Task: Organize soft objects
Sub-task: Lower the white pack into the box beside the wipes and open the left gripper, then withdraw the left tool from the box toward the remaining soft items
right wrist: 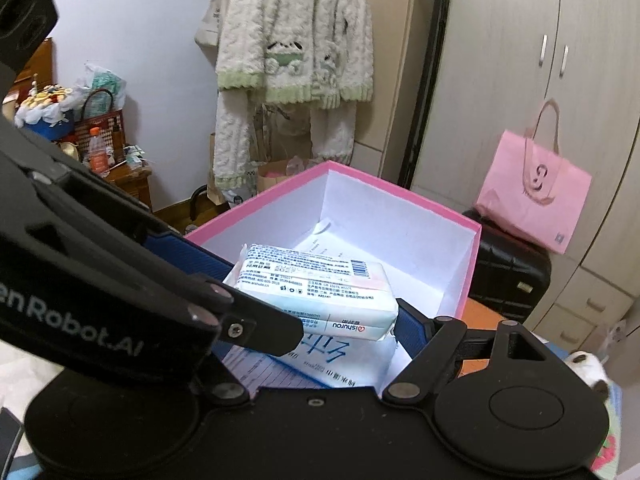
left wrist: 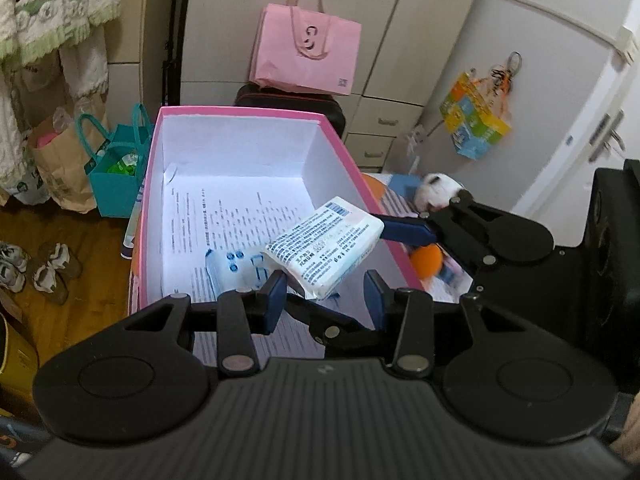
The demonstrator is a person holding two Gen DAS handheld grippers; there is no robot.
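Observation:
A pink box (left wrist: 337, 136) with white inner walls and printed sheets on its floor sits ahead; it also shows in the right wrist view (right wrist: 472, 264). My right gripper (right wrist: 316, 300) is shut on a white tissue pack (right wrist: 316, 284) and holds it over the box; the same pack shows in the left wrist view (left wrist: 324, 248). A second tissue pack (left wrist: 236, 268) lies on the box floor, also seen below the held one (right wrist: 336, 364). My left gripper (left wrist: 326, 300) is open and empty at the box's near edge. A white plush toy (left wrist: 438, 194) and an orange ball (left wrist: 428, 262) lie right of the box.
A pink paper bag (left wrist: 306, 54) stands on a black suitcase (left wrist: 320, 106) behind the box. A teal bag (left wrist: 116, 168) and a brown paper bag (left wrist: 60, 168) stand on the wooden floor at left, shoes (left wrist: 52, 268) nearby. A fleece garment (right wrist: 296, 44) hangs by the wardrobe (right wrist: 500, 80).

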